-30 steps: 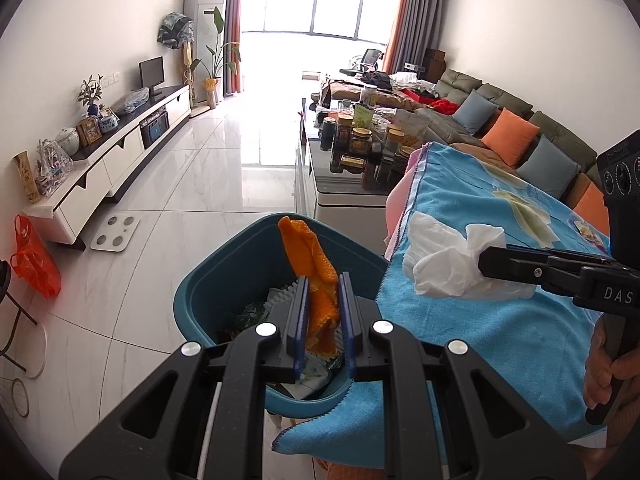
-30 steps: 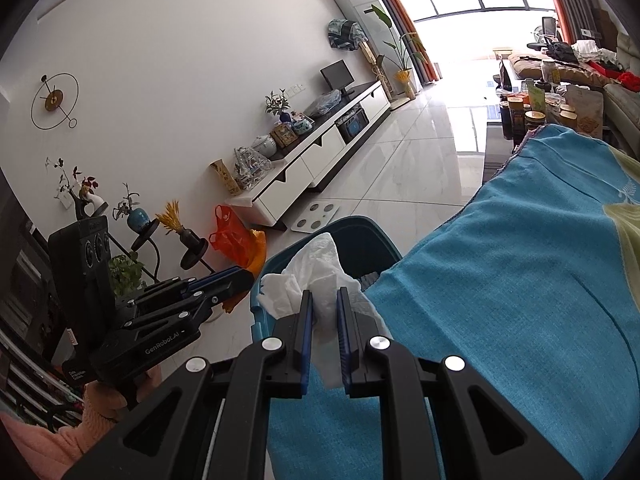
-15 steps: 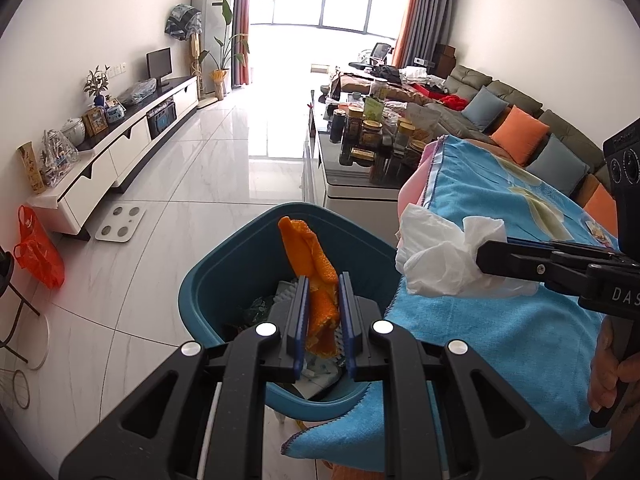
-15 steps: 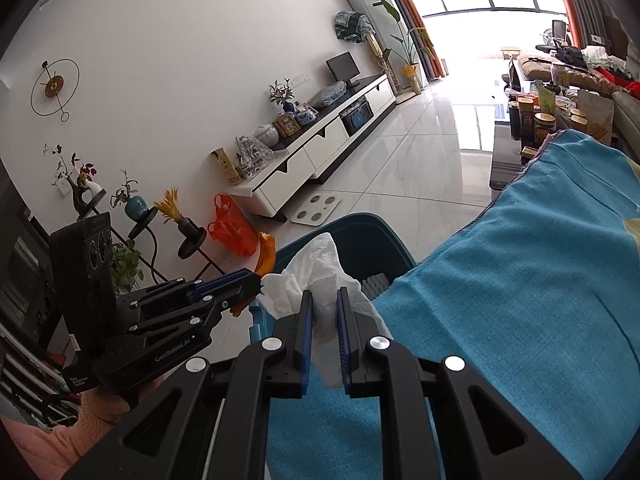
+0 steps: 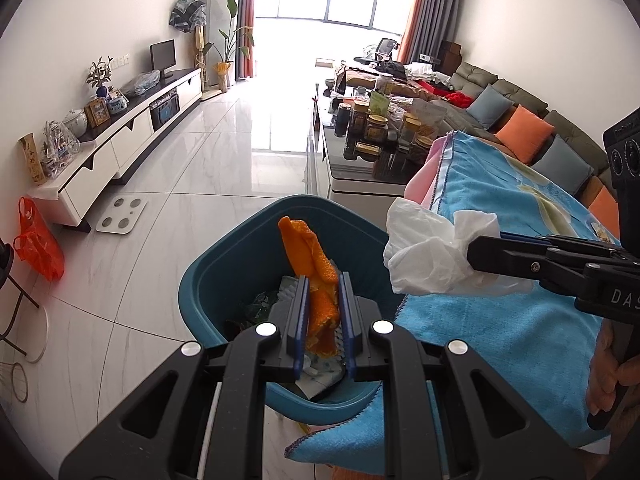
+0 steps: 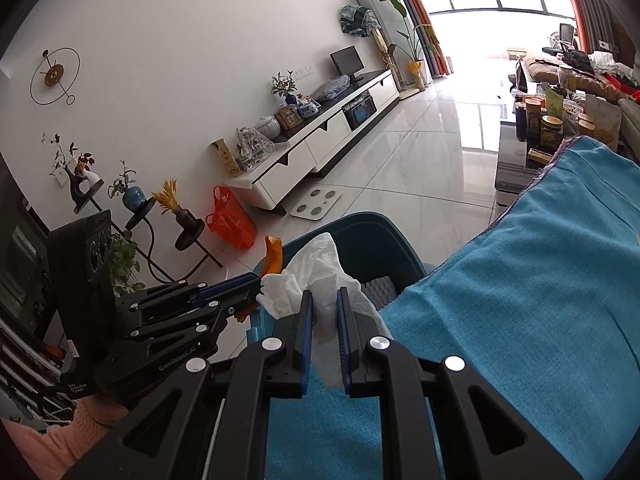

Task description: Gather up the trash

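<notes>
Left gripper [image 5: 323,312]: clenched on an orange peel [image 5: 310,258], which stands upright between the blue pads and pokes above the fingertips. It hangs over the open mouth of a teal bin [image 5: 224,264]; crumpled paper and dark scraps lie inside the bin. The bin's near rim sits just under the fingers, and its right rim touches the hanging edge of a blue towel [image 5: 520,328].

Right gripper [image 6: 323,316]: clenched on a white tissue [image 6: 320,268], whose bunched top rises above the pads. From the left camera the tissue [image 5: 428,256] hangs at the towel's left edge, just right of the bin's rim and above it. The blue towel [image 6: 520,300] covers a raised surface to the right; a pink cloth edge [image 5: 420,180] shows beneath its far corner.

Open room: white tiled floor [image 5: 192,184] lies left of and beyond the bin. A white scale [image 5: 122,220] lies on it near a low white cabinet [image 5: 104,152]; an orange plastic bag [image 5: 38,240] hangs further left. A glass table with jars [image 5: 380,136] stands behind the towel.

Writing: "DAS" on the right gripper's body in the left view; "GenRoboLAI" or similar on the left gripper [image 6: 256,284] in the right view, with a smaller label below, too small to read surely.
</notes>
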A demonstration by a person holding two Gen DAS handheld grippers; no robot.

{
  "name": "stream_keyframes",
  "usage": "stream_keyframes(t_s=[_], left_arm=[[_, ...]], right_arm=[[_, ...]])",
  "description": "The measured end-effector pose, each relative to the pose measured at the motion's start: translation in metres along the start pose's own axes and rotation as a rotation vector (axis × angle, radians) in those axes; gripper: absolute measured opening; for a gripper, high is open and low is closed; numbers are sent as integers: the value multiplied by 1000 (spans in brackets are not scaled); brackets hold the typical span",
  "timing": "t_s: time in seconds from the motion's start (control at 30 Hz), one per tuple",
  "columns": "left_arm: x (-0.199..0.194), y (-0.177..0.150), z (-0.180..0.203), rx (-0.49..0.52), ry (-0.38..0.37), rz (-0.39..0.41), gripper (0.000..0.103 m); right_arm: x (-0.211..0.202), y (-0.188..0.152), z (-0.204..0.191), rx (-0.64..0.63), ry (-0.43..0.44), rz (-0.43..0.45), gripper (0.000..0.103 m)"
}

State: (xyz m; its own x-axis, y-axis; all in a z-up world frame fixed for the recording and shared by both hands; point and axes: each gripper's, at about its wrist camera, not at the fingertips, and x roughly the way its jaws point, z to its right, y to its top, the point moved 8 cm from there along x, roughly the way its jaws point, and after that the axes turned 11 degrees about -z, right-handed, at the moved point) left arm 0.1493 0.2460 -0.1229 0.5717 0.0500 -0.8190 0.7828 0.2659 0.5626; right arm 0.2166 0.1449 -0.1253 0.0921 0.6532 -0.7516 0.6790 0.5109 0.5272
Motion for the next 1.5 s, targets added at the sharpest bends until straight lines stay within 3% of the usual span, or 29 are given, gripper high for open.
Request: stream_keyframes(t_s=[0.9, 1.2, 1.5], left_arm=[[26, -3, -12, -35, 3, -49, 15], [40, -5, -15, -57, -15, -73, 16], [34, -3, -16, -77, -15, -45, 31]], right_arm=[[33, 10, -8, -20, -39, -68, 12], [42, 16, -7, -11, -52, -85, 17], [27, 17, 5, 30, -42, -45, 24]])
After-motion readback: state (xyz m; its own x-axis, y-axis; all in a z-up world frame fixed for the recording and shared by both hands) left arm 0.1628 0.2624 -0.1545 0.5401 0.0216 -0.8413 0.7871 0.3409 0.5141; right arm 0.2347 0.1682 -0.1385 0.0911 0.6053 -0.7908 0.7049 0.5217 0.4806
